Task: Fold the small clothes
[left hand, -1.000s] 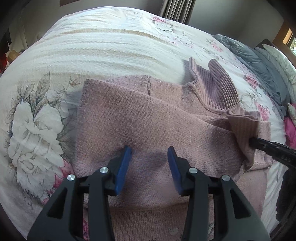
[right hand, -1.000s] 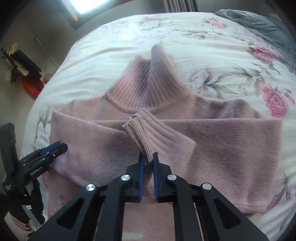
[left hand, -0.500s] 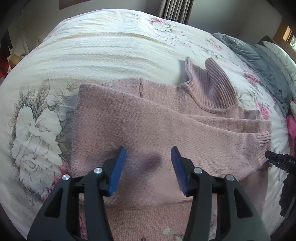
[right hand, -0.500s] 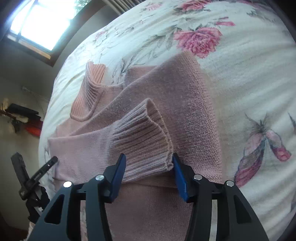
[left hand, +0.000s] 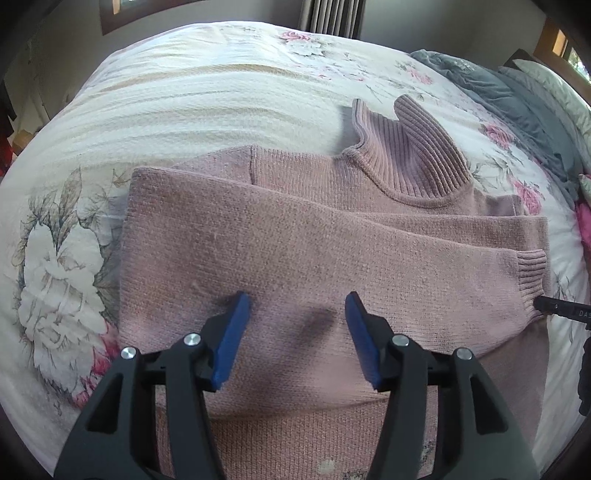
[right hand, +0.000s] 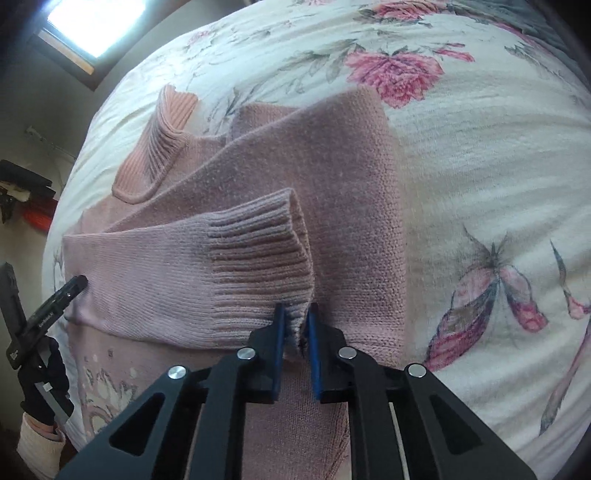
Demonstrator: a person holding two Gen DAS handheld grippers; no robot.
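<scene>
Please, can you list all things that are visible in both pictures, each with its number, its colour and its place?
sweater: one, dusty pink, flat on the bed, sleeves folded across the body
ribbed cuff: one, pink, at the right tool
bedspread: one, white with pink flowers, under the sweater
grey cloth: a heap, far right of the bed
window: one, bright, upper left
left tool: one, black with blue pads, open above the sweater
right tool: one, same colours, shut on the cuff
gloved hand: one, black, holding the left tool

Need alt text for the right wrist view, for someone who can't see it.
The right hand-held gripper pinches the ribbed cuff of a pink sweater, whose sleeve lies folded across its body on a floral bedspread. The left hand-held gripper shows at the far left edge.
</scene>
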